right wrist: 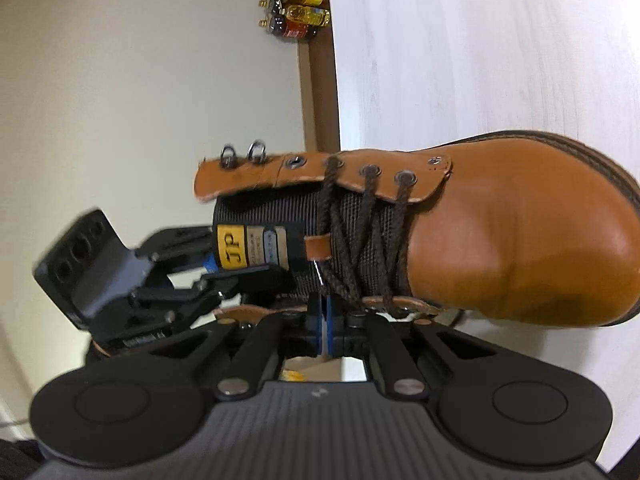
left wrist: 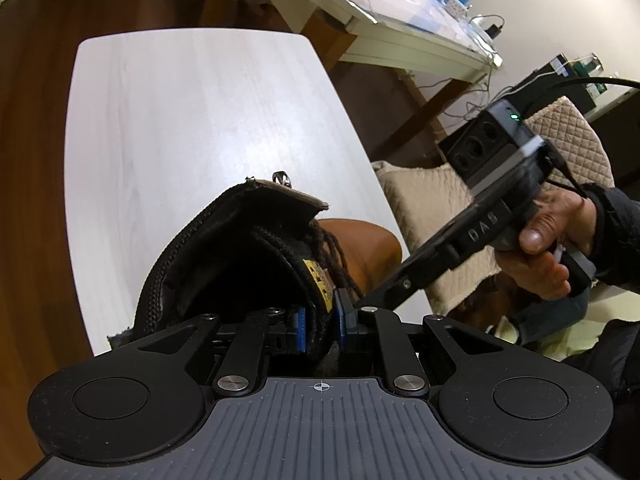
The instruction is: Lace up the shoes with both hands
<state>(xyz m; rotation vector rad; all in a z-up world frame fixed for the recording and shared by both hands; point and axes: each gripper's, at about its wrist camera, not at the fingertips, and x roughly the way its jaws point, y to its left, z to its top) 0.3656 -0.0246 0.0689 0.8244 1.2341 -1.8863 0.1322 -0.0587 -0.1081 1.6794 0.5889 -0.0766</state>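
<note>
A tan leather boot (right wrist: 520, 232) lies on the white table (right wrist: 480, 60), with dark brown laces (right wrist: 360, 248) crossed through its lower eyelets. My left gripper (left wrist: 320, 328) is shut on the boot's black tongue (left wrist: 316, 304), seen from the collar side. It also shows in the right wrist view (right wrist: 208, 268). My right gripper (right wrist: 325, 320) is shut on the lace's clear-tipped end (right wrist: 318, 272) right by the near eyelet flap (right wrist: 400, 302). The right gripper's body (left wrist: 460, 240) reaches in from the right in the left wrist view.
The far flap has empty upper eyelets and two metal hooks (right wrist: 244, 154). A quilted beige chair (left wrist: 440, 208) stands right of the table. A cluttered desk (left wrist: 400, 20) is behind. Several bottles (right wrist: 296, 4) stand by the wall past the table edge.
</note>
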